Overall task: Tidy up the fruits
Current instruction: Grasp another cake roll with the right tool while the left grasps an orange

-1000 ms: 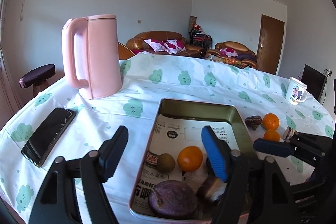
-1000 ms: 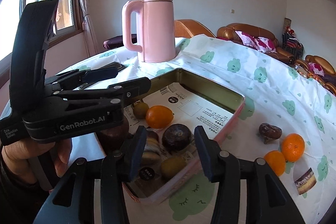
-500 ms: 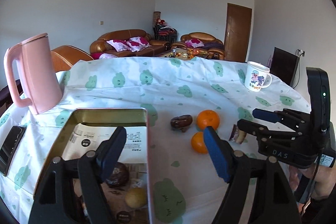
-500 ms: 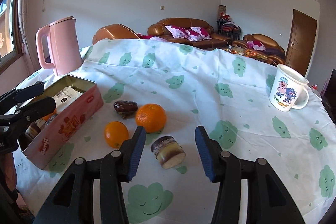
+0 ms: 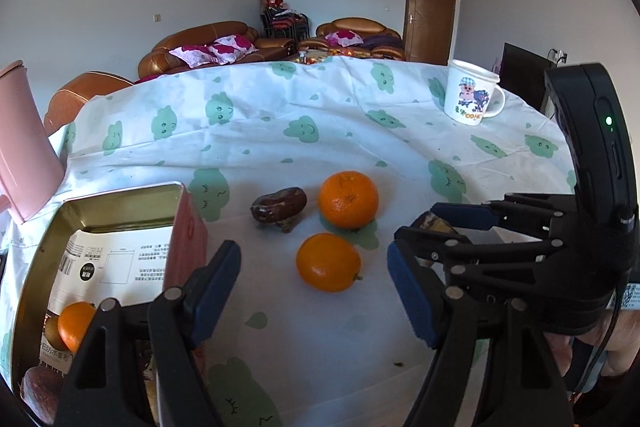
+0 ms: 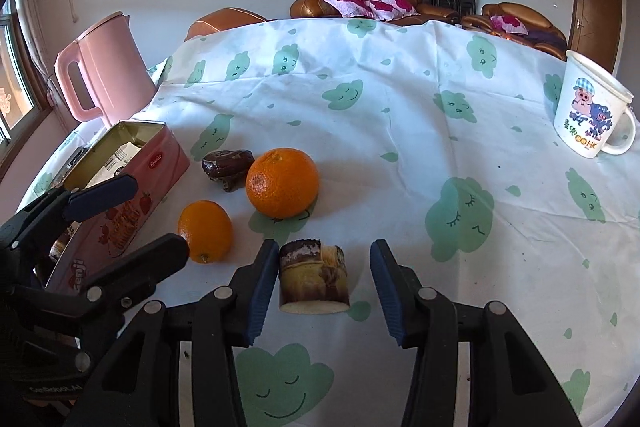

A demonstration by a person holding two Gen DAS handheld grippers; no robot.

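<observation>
Two oranges lie loose on the cloud-print cloth, a large one (image 5: 348, 199) (image 6: 282, 183) and a small one (image 5: 328, 262) (image 6: 205, 231), beside a dark brown wrinkled fruit (image 5: 280, 207) (image 6: 227, 163). My left gripper (image 5: 316, 291) (image 6: 132, 223) is open, with the small orange just ahead of its fingertips. My right gripper (image 6: 324, 287) (image 5: 436, 227) straddles a brown-and-yellow cut piece (image 6: 314, 277), and its jaws are closing. The left pad is almost against the piece; the right pad stands off it. A pink tin (image 5: 186, 227) (image 6: 156, 163) at the left holds an orange (image 5: 74, 323) and other fruit.
A pink kettle (image 6: 102, 67) (image 5: 24, 147) stands behind the tin at the far left. A white cartoon mug (image 6: 592, 115) (image 5: 472, 99) sits at the far right of the table. A hand shows behind the right gripper at the lower right of the left wrist view.
Both grippers have swung right, from over the tin to the loose fruit. The right gripper has come down around the cut piece, which now lies between its fingers.
</observation>
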